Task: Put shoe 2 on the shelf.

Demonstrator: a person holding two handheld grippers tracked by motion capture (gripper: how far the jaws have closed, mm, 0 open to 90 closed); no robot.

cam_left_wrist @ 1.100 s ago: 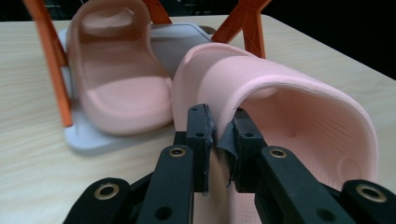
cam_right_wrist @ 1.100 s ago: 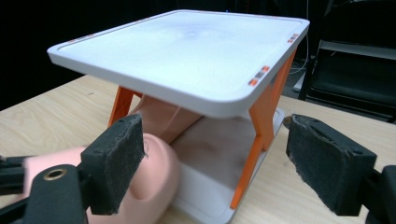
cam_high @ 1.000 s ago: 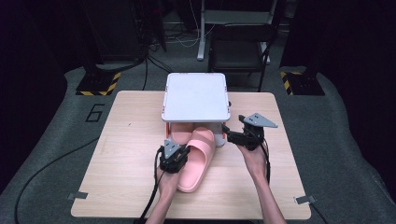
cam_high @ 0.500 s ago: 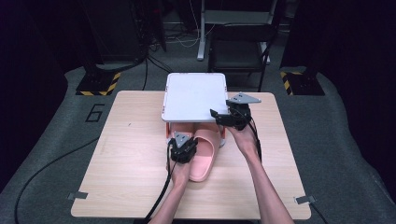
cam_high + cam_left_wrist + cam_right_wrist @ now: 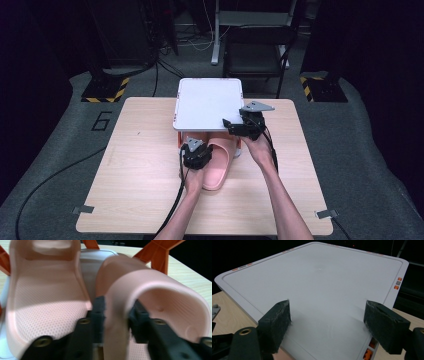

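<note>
The right claw (image 5: 235,125) has lifted away from the slippers since a second ago and now hangs over the near right corner of the white shelf top (image 5: 207,102), jaws spread wide and holding nothing. That leaves the pushing to the left claw (image 5: 196,154), which has moved forward toward the rack and is clenched on the strap of the right-hand pink slipper (image 5: 160,305). I judge the slipper is being slid onto the lower tier beneath the shelf top. A second pink slipper (image 5: 42,292) already lies there, just beside the held one, between the orange legs (image 5: 160,252). On the worktop (image 5: 125,175), the held slipper's heel sticks out in front of the rack.
</note>
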